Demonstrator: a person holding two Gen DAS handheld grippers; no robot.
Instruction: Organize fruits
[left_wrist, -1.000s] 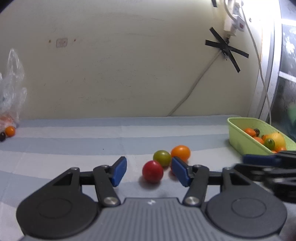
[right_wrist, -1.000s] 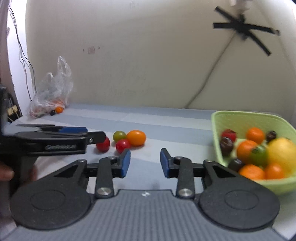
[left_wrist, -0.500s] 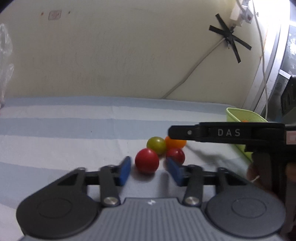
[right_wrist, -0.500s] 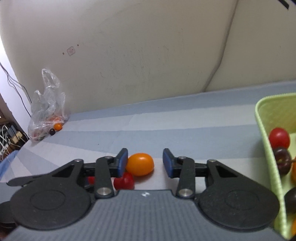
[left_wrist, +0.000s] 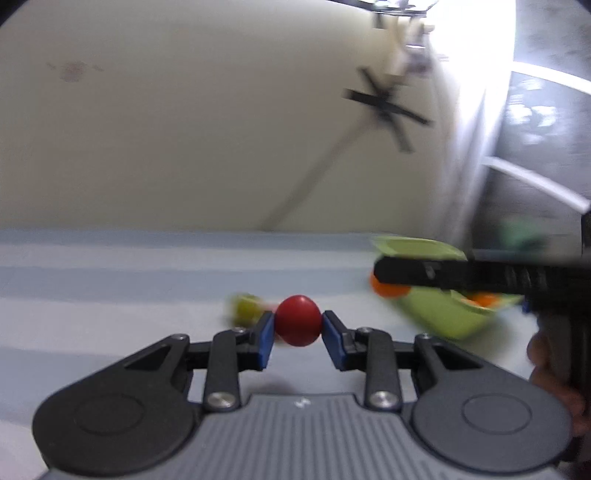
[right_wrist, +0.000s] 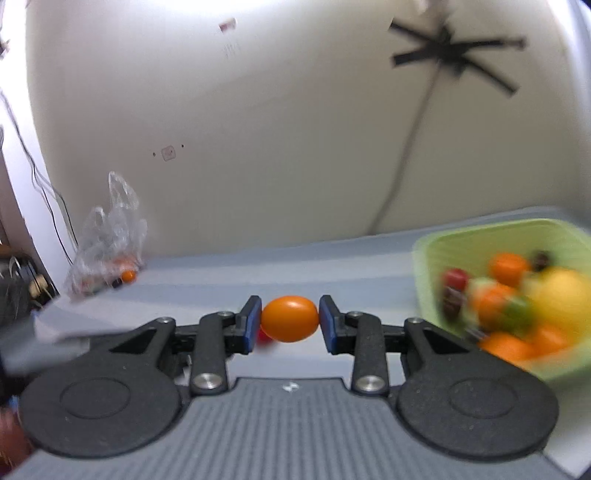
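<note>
Clamping a red tomato (left_wrist: 298, 320), the left hand-held gripper (left_wrist: 298, 334) mirrors the right hand-held gripper (right_wrist: 290, 325) squeezing an orange tomato (right_wrist: 290, 319).

Strong daylight is pouring in from the window (left_wrist: 524, 110) on the right, blowing out the wall (left_wrist: 184, 129) beside it. Motion blur is smearing the green basket (right_wrist: 491, 243) and its fruit, while each camera's own fingers are staying crisp. Fisheye distortion is bending the wall at the edges, and corners are darkening.

home room | striped tablecloth (right_wrist: 369, 266) | taped wall cable (right_wrist: 413, 147) | plastic bag (right_wrist: 107, 240)
</note>
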